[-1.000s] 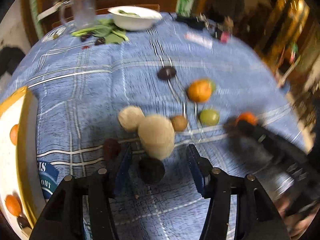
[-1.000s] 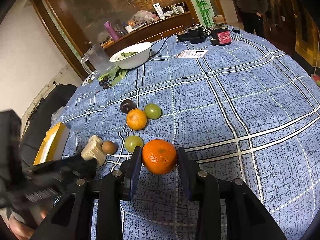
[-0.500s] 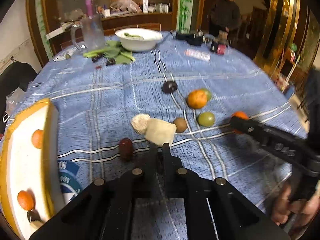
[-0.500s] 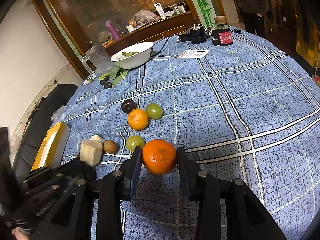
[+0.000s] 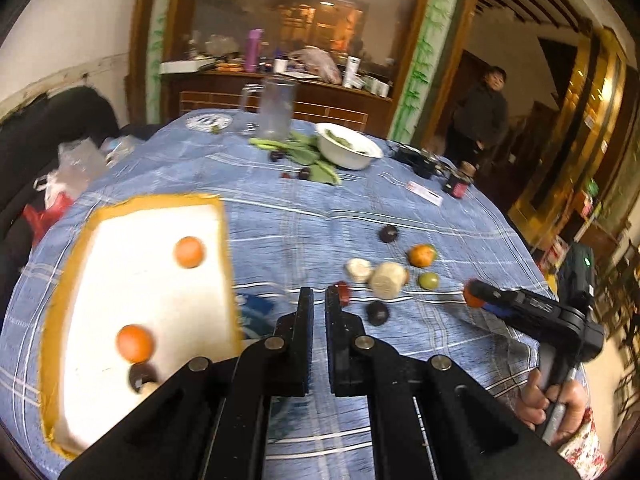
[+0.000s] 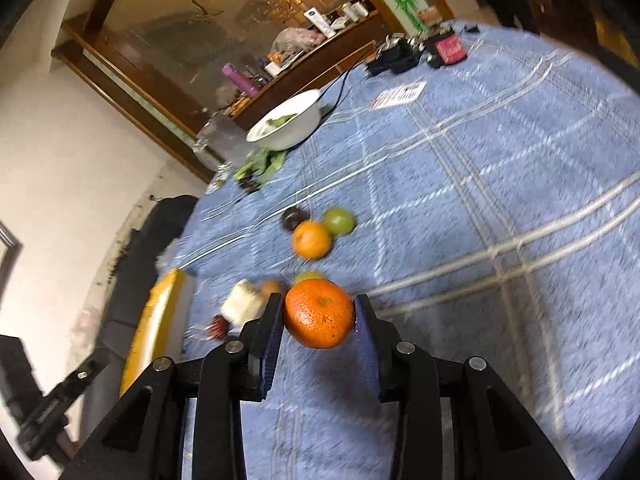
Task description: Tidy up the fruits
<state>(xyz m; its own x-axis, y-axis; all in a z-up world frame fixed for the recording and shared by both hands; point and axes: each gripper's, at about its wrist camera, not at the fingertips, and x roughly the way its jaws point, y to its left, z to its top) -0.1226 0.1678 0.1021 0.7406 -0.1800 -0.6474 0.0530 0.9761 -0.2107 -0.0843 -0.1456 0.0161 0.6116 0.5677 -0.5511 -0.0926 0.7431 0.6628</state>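
A white bowl [image 5: 349, 151] of greens, a clear jug [image 5: 276, 109] and a bystander [image 5: 478, 116] occupy the far side.

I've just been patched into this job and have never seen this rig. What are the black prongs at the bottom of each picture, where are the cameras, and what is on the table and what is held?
No robot arm here: a person holds a two-finger black gripper in each hand, and each carries a fisheye camera looking out along its jaws.

In the left wrist view, the left gripper shows a narrow gap and nothing between its jaws. Left of it lies a white tray with a yellow rim holding two oranges and a dark fruit.

In the right wrist view, the right gripper is clamped on a round orange mandarin, apparently lifted off the blue checked tablecloth. More fruit lies loose on the cloth, with a white bowl farther back.
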